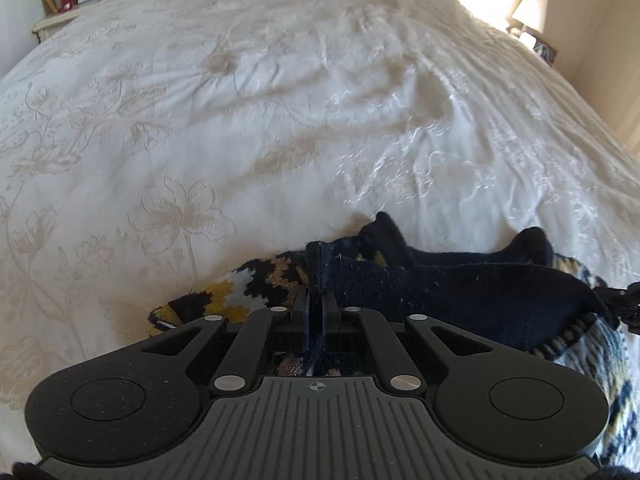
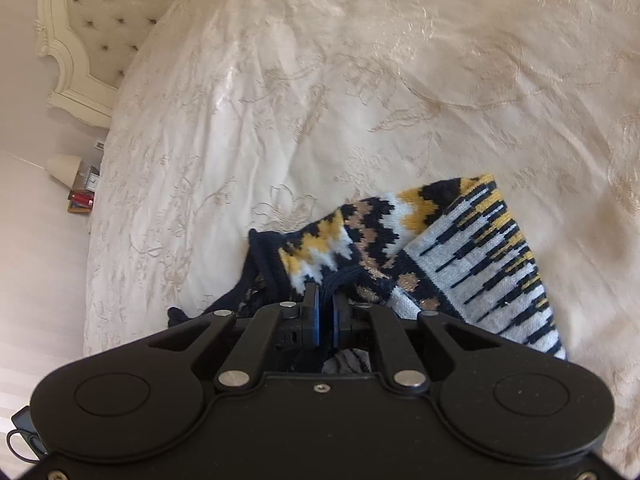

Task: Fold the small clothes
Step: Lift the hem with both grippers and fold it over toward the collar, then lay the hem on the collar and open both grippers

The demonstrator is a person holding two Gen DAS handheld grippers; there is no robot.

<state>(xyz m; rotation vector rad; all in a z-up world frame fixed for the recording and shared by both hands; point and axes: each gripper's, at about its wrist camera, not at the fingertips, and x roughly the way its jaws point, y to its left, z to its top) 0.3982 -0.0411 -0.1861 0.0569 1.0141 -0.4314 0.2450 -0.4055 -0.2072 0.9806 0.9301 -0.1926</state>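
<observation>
A small knitted sweater (image 1: 460,292), navy with yellow, white and tan patterns, hangs between my two grippers over the white bed. My left gripper (image 1: 316,294) is shut on a navy ribbed edge of the sweater, which stretches to the right. The other gripper's tip (image 1: 624,300) shows at the right edge of the left wrist view. My right gripper (image 2: 326,294) is shut on a navy edge of the sweater (image 2: 472,256); the patterned part drapes to the right onto the bed. The cloth below both grippers is hidden.
A white bedspread (image 1: 240,120) with a floral pattern covers the bed. A nightstand (image 1: 60,12) with a clock, a red bottle and a lamp stands at the far left. Another lamp (image 1: 528,8) stands at the far right. The tufted headboard (image 2: 100,20) shows in the right wrist view.
</observation>
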